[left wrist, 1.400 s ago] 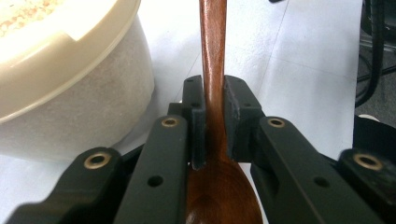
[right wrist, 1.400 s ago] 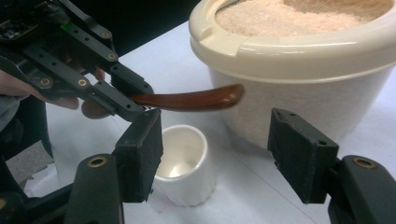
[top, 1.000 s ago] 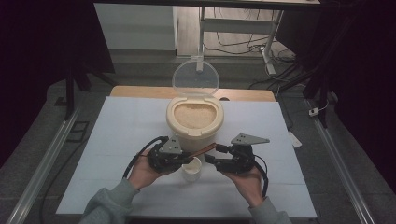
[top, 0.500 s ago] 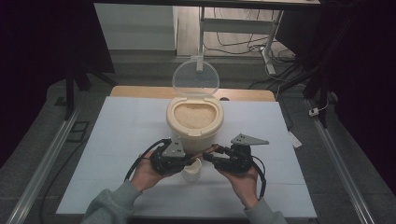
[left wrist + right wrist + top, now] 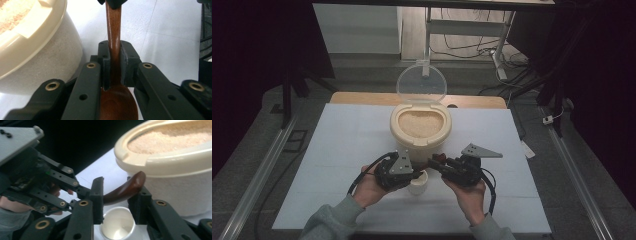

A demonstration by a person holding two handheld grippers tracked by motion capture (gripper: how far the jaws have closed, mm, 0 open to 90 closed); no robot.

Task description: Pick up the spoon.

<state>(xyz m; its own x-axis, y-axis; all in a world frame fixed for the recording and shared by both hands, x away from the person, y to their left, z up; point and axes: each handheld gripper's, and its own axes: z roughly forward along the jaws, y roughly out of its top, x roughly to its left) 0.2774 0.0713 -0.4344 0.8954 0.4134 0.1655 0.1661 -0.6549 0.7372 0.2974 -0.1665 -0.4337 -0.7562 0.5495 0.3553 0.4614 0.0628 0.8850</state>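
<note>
Both hands have drawn closer together over the last second, and the right gripper [image 5: 435, 162] has just been closing its jaws around the free end of the wooden spoon [image 5: 113, 42]; in the right gripper view a gap shows beside the handle tip, so I cannot tell whether the pads press on it.

A white worktop [image 5: 342, 145] carries everything, with dark floor, metal rails and trailing cables in the dim room behind.

Left to right: the left gripper [image 5: 414, 172] is clamped tight on the spoon's neck, bowl toward its own camera. Just below both grippers, between them, stands a small white cup [image 5: 418, 184], empty inside. Directly beyond them sits the cream rice container [image 5: 420, 125], full of grain, its clear lid [image 5: 421, 82] standing open behind; it blocks the way forward.

The spoon is dark reddish-brown and glossy, spanning level from one gripper to the other above the cup.
</note>
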